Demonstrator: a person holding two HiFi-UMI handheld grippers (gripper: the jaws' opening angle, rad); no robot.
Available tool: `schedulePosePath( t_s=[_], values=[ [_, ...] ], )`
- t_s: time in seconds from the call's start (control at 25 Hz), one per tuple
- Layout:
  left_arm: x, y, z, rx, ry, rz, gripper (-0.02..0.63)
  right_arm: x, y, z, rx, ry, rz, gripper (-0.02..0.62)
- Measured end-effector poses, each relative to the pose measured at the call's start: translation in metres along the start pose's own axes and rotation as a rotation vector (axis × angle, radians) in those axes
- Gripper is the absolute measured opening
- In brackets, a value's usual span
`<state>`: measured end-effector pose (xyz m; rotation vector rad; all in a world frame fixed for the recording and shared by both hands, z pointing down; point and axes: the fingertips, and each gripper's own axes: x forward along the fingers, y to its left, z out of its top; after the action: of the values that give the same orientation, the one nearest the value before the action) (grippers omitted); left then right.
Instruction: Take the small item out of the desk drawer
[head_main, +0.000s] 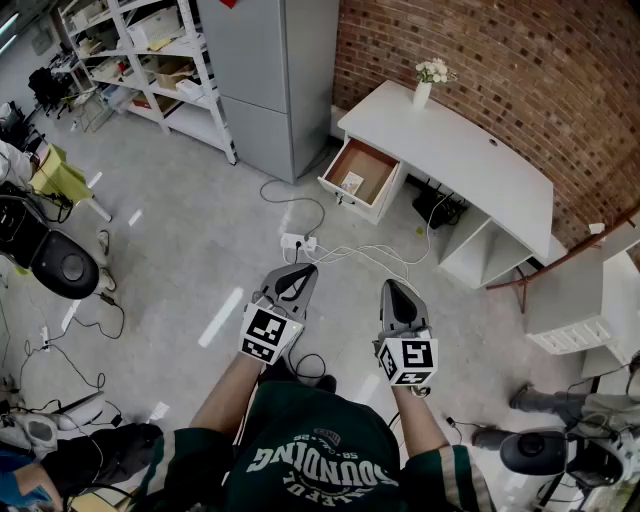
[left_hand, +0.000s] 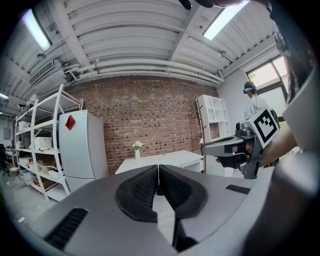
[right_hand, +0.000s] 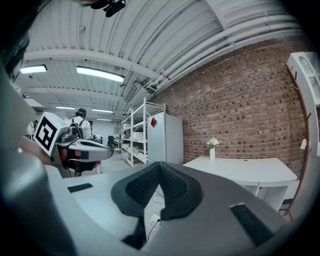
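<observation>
Small item (head_main: 352, 182): inside open drawer (head_main: 376, 164), well apart from grippers | left gripper (head_main: 301, 272), right gripper (head_main: 393, 288): jaws closed, empty

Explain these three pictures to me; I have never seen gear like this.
No robot here: a person stands holding a two-jaw hand tool, a gripper, in each hand. The head view comes from a camera on the person's head, looking down at the left gripper and right gripper. The other two pictures come from cameras riding on the grippers, looking along their jaws. Both pairs of jaws are shut and hold nothing. Ahead stands a white desk with a vase on it and an open drawer with a small pale item inside. The grippers are well short of it.
</observation>
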<state>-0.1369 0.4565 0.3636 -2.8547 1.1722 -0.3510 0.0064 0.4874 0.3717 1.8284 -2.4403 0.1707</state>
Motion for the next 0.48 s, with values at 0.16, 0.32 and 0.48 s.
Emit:
schedulePosePath(
  t_s=[0.16,0.32,0.48],
  values=[
    [0.0001,0.0044,-0.0039,-0.003,0.004,0.018,0.018,0.0015,-0.0042,-0.0009,0.044,-0.014,-0.010,0.025],
    [0.0007,0.0056,-0.0038,-0.018,0.006,0.018,0.018,-0.0002,-0.0064,0.0038,0.049,-0.028,-0.009,0.025],
    [0.0038,0.0028,-0.0036,-0.027,0.020,0.013,0.018,-0.0001,-0.0082,0.0034,0.058,-0.023,-0.005,0.025]
  ],
)
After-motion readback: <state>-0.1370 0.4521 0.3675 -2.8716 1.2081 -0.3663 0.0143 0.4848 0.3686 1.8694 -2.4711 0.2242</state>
